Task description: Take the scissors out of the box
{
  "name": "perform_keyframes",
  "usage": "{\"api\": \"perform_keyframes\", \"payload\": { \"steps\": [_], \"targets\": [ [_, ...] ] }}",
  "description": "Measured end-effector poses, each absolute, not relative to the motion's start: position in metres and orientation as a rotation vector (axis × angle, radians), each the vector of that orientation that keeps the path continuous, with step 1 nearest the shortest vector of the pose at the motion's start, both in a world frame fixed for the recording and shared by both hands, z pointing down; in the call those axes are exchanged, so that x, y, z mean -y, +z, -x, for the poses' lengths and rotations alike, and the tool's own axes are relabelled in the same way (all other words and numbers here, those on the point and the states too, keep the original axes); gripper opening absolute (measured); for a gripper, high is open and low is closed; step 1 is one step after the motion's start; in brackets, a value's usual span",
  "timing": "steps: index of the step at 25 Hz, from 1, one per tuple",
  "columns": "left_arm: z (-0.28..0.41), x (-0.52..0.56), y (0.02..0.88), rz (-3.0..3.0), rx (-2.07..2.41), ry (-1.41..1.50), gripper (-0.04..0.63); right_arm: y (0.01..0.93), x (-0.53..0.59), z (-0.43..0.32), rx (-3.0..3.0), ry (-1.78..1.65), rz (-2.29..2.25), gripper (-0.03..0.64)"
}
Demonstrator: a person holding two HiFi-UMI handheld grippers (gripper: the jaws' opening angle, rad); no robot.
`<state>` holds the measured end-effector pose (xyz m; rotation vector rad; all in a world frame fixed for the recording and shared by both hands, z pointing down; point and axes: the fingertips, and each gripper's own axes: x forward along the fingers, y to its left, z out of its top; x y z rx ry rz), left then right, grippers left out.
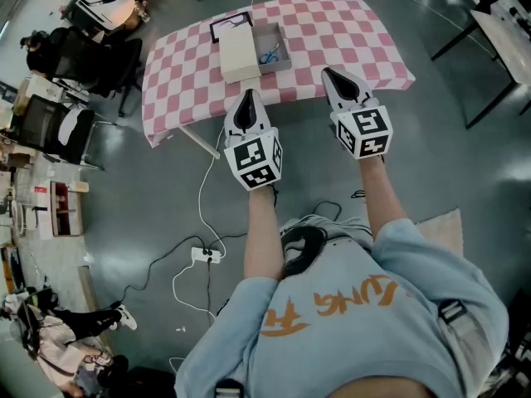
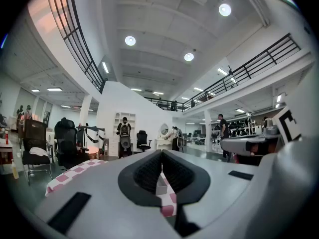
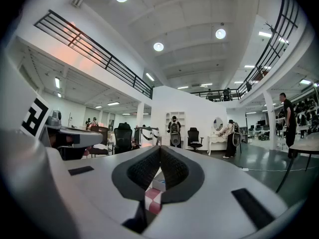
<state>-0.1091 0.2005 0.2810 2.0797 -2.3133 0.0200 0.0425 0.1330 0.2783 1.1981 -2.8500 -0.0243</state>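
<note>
Here both grippers [image 1: 247,94] [image 1: 326,72] hover by table's [image 1: 187,106] near edge.

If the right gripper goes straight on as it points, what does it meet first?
Likely the grey box on the checked table, dead ahead of the right gripper; its height over the tabletop is unclear.

A pink-and-white check-clothed table [image 1: 340,31] bears an open grey box [image 1: 267,36], a flat cream lid [image 1: 238,52] touching it, and a black-framed panel [image 1: 228,20].

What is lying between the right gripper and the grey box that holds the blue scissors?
Nothing: in the head view, only bare pink-and-white checked tablecloth separates the right gripper from the open grey box.
</note>
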Motion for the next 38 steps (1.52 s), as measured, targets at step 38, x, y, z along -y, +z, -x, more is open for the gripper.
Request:
{"api": "perform_keyframes", "payload": {
  "steps": [38],
  "targets": [
    [0.123,-0.189,0.246,-2.030,2.458,-0.035,0.021,0.253,-0.104,-0.084,2.966,0.015,-1.242,-0.002]
  ]
}}
